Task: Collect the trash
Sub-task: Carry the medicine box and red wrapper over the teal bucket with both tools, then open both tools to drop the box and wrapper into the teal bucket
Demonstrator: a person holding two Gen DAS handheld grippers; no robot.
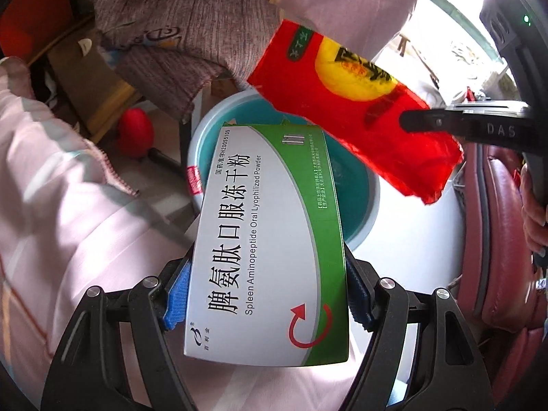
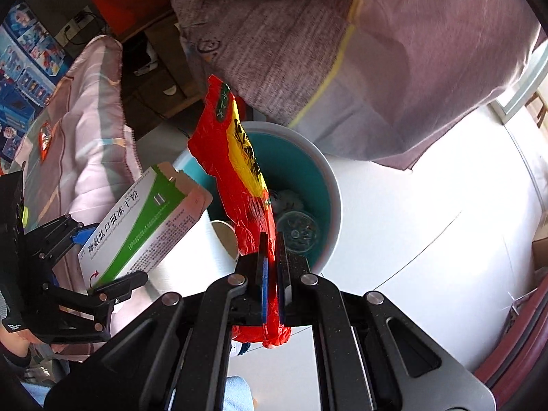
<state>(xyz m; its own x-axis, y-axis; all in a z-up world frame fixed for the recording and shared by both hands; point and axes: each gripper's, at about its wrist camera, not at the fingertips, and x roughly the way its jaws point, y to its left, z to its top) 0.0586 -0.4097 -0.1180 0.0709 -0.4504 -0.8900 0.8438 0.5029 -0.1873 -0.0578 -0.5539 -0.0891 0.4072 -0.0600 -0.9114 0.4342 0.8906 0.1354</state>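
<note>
In the left wrist view, the left gripper point(image 1: 267, 294) has its jaws clamped on the two long edges of a white and green cardboard medicine box point(image 1: 270, 239), blue pads pressing at both sides. The box runs from 6 o'clock up to the centre, where its far end overlaps the near rim of a round bin with a pale rim and teal inside point(image 1: 359, 205), standing on a white floor point(image 1: 411, 239). At 2 o'clock a crinkled red and yellow plastic wrapper point(image 1: 352, 109) hangs over the bin, held at its right end by the right gripper point(image 1: 424, 121), which enters from 3 o'clock. A pink quilted cover point(image 1: 51, 188) fills the 9 o'clock side.

In the right wrist view, the right gripper point(image 2: 270, 274) has its jaws closed tight on the lower end of the red wrapper point(image 2: 236, 178), which stands up from 6 o'clock to the centre in front of the bin point(image 2: 325, 178). Some clear and pale rubbish point(image 2: 294, 226) lies at the bin's bottom. At 9 o'clock the left gripper point(image 2: 99, 260) holds the medicine box point(image 2: 137, 226), its open flap end just beside the bin's left rim. A mauve woven cloth point(image 2: 308, 34) hangs across 12 o'clock.
</note>
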